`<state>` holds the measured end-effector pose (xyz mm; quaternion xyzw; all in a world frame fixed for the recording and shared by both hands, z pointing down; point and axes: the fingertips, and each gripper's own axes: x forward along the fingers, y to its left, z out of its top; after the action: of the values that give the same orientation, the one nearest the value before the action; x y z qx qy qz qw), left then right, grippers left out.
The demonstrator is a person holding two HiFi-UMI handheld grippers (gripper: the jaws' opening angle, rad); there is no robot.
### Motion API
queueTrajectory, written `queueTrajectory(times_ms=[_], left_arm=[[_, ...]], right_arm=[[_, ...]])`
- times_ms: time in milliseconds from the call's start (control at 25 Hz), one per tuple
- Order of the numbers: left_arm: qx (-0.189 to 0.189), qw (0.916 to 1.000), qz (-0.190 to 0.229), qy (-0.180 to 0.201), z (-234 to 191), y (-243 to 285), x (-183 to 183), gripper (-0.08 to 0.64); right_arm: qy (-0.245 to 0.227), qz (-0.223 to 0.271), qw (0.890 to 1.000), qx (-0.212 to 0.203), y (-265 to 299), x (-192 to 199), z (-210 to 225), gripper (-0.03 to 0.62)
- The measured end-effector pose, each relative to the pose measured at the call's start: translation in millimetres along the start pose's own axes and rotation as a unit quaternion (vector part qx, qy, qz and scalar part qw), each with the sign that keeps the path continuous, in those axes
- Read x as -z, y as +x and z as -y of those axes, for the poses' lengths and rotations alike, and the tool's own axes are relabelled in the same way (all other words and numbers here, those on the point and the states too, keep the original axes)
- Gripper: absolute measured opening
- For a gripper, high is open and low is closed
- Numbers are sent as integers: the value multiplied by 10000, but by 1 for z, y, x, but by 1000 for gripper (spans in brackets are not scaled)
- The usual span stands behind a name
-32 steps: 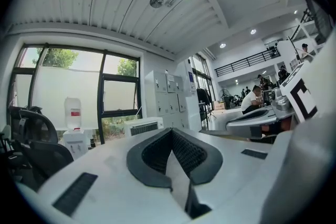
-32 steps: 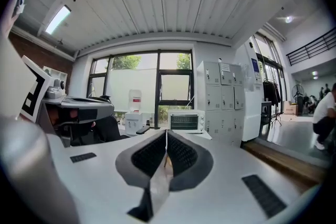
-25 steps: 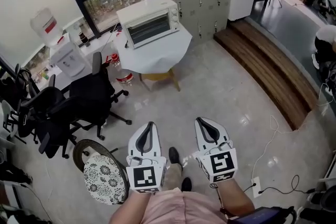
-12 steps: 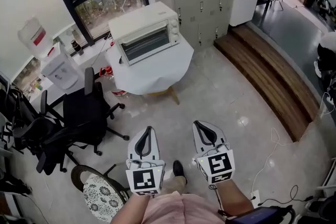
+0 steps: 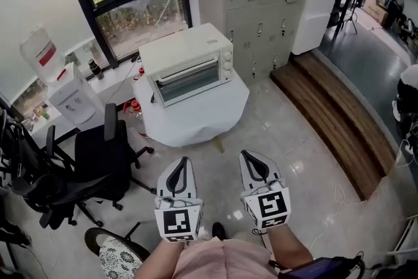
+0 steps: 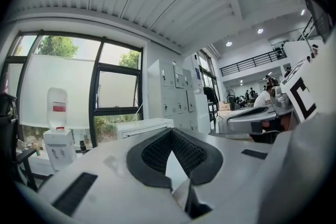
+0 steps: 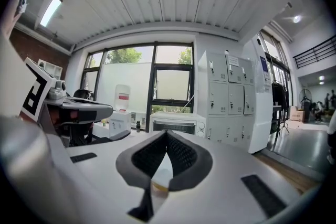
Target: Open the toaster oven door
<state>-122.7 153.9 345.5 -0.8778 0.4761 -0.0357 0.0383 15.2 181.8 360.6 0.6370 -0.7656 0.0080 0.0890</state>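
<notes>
1. The toaster oven point(image 5: 189, 68) stands on a small table draped in white cloth point(image 5: 196, 121). Its glass door point(image 5: 191, 82) faces me and is shut flat against the oven body
2. A handle bar point(image 5: 186, 71) runs along the top edge of the door (the knobs sit at the oven's right end)
3. My left gripper point(image 5: 183, 160) hangs well short of the oven, low and in front of it. Its jaws are pressed together at the tips with nothing between them. In the left gripper view the pads meet in a point point(image 6: 170, 130), with the oven small and far beyond them
4. My right gripper point(image 5: 249, 155) is just beside the left one and equally far from the oven. It is also clenched and empty, and in the right gripper view the oven front sits straight past the closed tips point(image 7: 167, 134)
5. I judge this as the approach step: nothing touches the oven and the door work has not begun
6. Next I need to close the gap to the oven and spread one gripper's jaws. Then I bring them around the handle bar from the front and clamp
7. The door looks bottom-hinged, so I expect to pull outward and down
8. An office chair point(image 5: 98, 153) stands left of the oven and nearer to me, so I would come in square to the oven front
</notes>
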Motion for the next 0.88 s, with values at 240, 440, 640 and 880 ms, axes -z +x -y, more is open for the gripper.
queueTrajectory(times_ms=[240, 440, 640, 880], left_arm=[[-6, 9999, -101, -77, -9, 35, 7, 12], [9, 9999, -77, -69, -4, 66, 13, 13], [-153, 9995, -267, -91, -7, 113, 27, 12], [-330, 9983, -479, -81, -8, 193, 32, 12]], right_arm=[[-118, 49, 9999, -1, 31, -9, 17, 3], [-100, 25, 9999, -98, 58, -2, 34, 3], [24, -82, 9993, -364, 106, 12, 60, 3], [157, -190, 9978, -614, 174, 16, 115, 2]])
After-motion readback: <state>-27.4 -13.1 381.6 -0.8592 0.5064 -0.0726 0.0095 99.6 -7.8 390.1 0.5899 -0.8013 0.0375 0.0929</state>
